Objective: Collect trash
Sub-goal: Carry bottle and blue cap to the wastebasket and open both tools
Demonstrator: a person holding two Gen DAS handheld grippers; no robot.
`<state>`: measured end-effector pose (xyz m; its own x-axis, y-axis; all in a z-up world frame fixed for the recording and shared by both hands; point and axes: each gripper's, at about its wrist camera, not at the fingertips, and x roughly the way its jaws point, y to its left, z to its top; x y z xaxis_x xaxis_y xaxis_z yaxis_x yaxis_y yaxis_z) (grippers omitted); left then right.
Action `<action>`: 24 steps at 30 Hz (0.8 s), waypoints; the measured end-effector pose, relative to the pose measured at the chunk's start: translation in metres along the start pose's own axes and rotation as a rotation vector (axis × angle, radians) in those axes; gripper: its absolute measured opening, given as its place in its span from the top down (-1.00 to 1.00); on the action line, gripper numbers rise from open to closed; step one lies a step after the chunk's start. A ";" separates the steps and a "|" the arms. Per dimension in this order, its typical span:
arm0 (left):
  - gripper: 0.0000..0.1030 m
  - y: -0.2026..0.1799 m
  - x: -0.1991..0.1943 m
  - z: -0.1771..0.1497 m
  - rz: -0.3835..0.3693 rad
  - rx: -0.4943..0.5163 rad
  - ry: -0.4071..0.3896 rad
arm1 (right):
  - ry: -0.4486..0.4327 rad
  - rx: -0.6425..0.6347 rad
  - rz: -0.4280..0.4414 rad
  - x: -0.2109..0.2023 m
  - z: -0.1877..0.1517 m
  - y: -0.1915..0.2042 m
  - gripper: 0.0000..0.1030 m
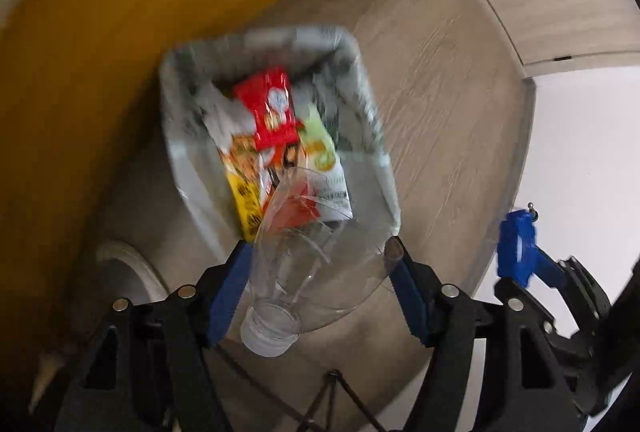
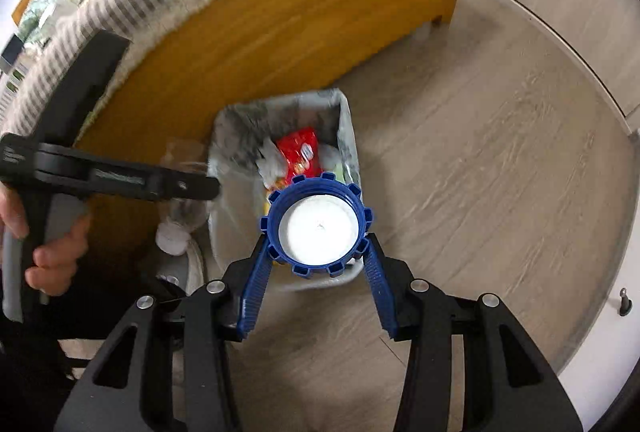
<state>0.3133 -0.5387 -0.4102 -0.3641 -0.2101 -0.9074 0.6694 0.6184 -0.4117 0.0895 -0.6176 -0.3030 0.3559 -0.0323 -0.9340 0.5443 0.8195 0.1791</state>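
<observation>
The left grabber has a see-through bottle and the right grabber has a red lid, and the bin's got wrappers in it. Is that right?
Almost. The lid in the right gripper is blue, not red, as the right wrist view shows. The left gripper does have the clear bottle, and the bin holds wrappers.
</observation>
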 end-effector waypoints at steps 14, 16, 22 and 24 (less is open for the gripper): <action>-0.47 0.060 0.091 -0.013 0.003 -0.131 0.123 | 0.125 0.010 -0.018 0.068 0.007 0.000 0.11; -0.47 0.057 0.086 -0.016 0.066 -0.105 0.174 | 0.137 0.002 -0.023 0.075 0.009 0.002 0.11; -0.47 0.063 0.011 -0.019 0.072 -0.165 0.053 | 0.225 -0.056 0.014 0.106 0.007 0.019 0.11; -0.50 0.068 -0.020 -0.025 0.077 -0.172 -0.017 | 0.246 -0.070 0.021 0.117 0.007 0.025 0.11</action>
<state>0.3496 -0.4738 -0.4178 -0.3046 -0.1691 -0.9374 0.5738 0.7530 -0.3223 0.1498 -0.6050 -0.4058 0.1666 0.1184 -0.9789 0.4817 0.8565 0.1855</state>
